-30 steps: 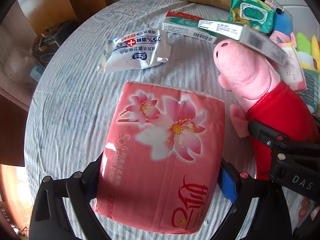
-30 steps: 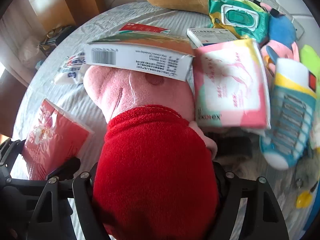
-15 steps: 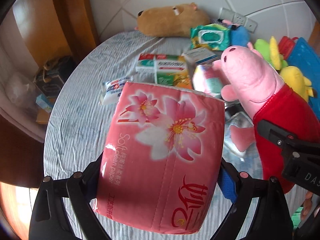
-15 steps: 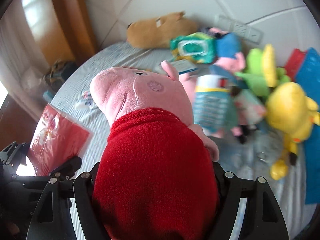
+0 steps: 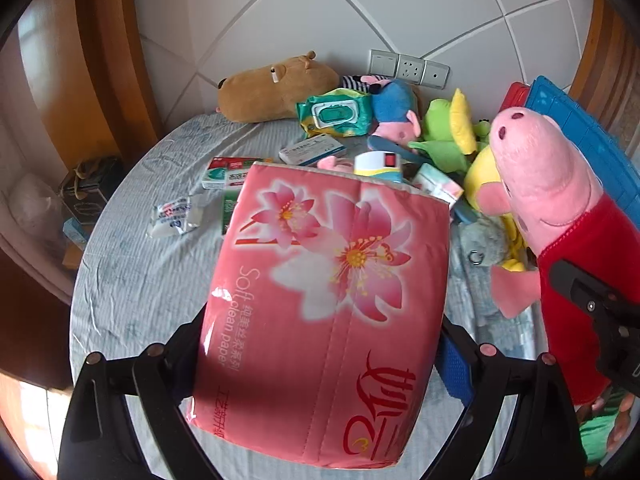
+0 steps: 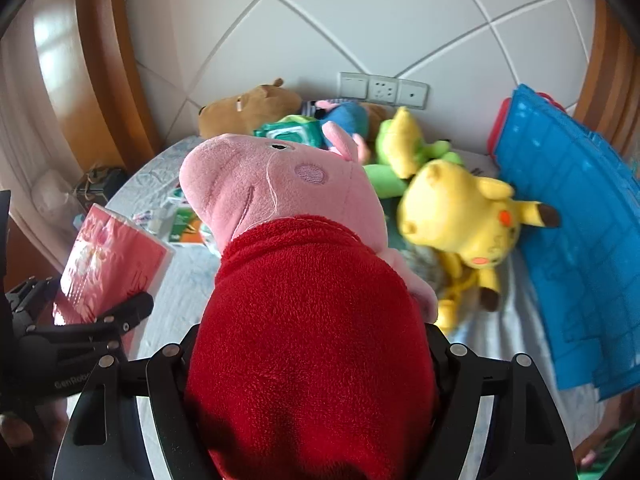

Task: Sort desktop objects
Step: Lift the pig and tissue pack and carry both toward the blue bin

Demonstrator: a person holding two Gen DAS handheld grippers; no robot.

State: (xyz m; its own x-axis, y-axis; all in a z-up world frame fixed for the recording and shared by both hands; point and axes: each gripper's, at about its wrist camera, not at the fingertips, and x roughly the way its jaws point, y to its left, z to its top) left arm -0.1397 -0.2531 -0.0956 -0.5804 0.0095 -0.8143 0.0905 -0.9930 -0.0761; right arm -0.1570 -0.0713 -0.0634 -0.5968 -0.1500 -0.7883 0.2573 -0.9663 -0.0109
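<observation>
Currently the left gripper [image 5: 320, 344] clamps a pink tissue pack [image 5: 320, 312] above the table [image 5: 132, 280], while the right gripper [image 6: 312, 344] squeezes a pig plush [image 6: 304, 280]. Both loads are soft; either could slip or knock the crowded toys.

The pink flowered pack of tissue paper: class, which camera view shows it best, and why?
The left wrist view. The pink flowered pack of tissue paper fills the frame there, printed face up, clamped in the left gripper. The right wrist view shows only an edge-on sliver of it at far left.
</observation>
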